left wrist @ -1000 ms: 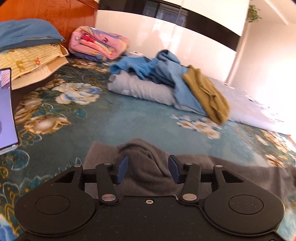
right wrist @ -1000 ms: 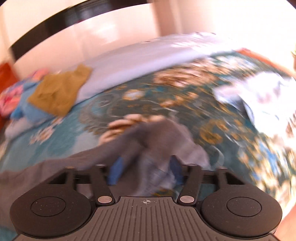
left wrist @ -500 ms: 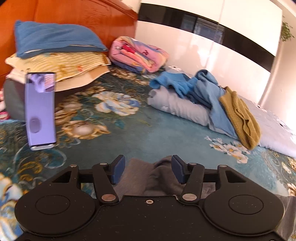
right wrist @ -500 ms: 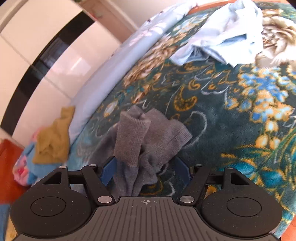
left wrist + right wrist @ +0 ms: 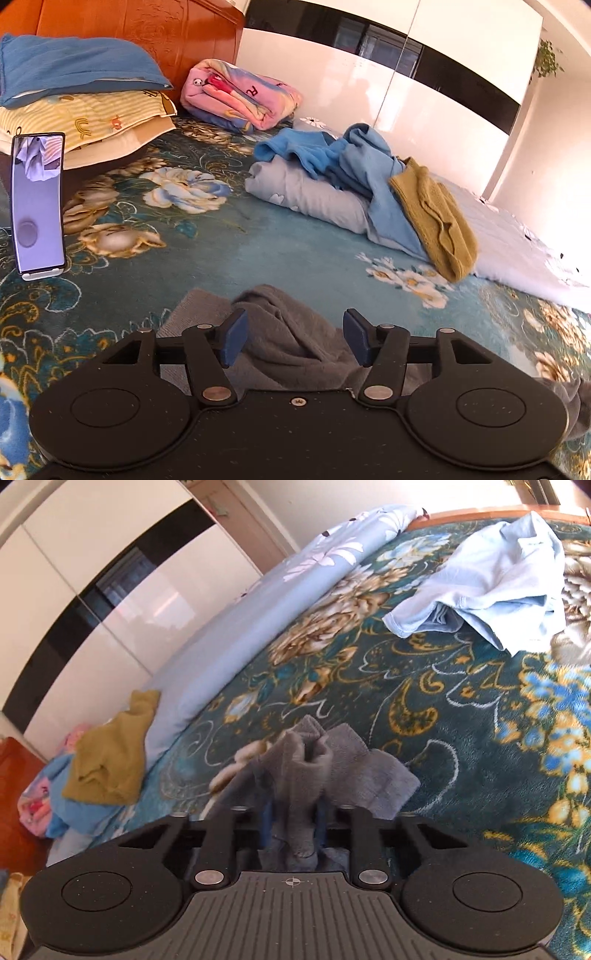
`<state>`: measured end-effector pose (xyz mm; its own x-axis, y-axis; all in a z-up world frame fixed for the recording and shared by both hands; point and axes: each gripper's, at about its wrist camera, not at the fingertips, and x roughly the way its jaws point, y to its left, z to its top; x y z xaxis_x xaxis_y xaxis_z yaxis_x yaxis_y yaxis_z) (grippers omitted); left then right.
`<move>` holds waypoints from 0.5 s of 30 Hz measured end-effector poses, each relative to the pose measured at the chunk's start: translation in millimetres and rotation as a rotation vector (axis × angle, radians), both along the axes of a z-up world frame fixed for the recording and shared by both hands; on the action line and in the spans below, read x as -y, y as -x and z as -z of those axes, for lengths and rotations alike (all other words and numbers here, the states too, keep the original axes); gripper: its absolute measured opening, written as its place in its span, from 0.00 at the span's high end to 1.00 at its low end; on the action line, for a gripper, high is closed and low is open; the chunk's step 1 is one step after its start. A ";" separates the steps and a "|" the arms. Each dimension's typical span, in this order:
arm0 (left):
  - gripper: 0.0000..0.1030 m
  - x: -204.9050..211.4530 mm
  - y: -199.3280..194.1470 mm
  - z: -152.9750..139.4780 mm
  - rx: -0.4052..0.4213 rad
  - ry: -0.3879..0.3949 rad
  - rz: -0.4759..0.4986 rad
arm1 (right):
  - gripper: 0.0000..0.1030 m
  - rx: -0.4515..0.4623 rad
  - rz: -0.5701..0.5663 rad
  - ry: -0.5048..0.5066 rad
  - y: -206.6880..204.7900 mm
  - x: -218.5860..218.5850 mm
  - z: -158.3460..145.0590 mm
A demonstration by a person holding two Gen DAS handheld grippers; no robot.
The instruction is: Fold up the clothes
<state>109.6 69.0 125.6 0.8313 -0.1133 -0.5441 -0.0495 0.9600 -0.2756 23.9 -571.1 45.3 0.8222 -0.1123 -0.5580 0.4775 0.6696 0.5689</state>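
You are in the gathering step: your right gripper (image 5: 293, 827) is pinched tight on a bunched strip of the grey garment (image 5: 314, 764), low and centre in its view. Your left gripper (image 5: 294, 338) stands wide apart, holding nothing, its jaws either side of a grey ridge (image 5: 291, 328) at lower centre on the floral bedspread (image 5: 229, 229). Next, I judge, you close the left on that ridge and lift both ends level.
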 end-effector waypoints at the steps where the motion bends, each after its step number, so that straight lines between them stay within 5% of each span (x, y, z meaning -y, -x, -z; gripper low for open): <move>1: 0.44 -0.6 1.5 0.2 -0.002 0.007 -0.002 | 0.90 0.003 0.024 0.024 3.4 2.7 -4.5; 11: 0.42 -2.0 6.9 2.5 -0.030 0.052 -0.017 | 0.91 -0.028 0.083 -0.005 17.7 29.7 7.5; 13: 0.42 -1.6 7.6 2.5 -0.029 0.056 -0.015 | 0.81 0.000 0.073 -0.040 24.7 30.5 7.0; 15: 0.42 -1.1 8.5 2.8 -0.024 0.069 -0.012 | 0.46 0.029 0.082 -0.043 35.1 27.7 6.0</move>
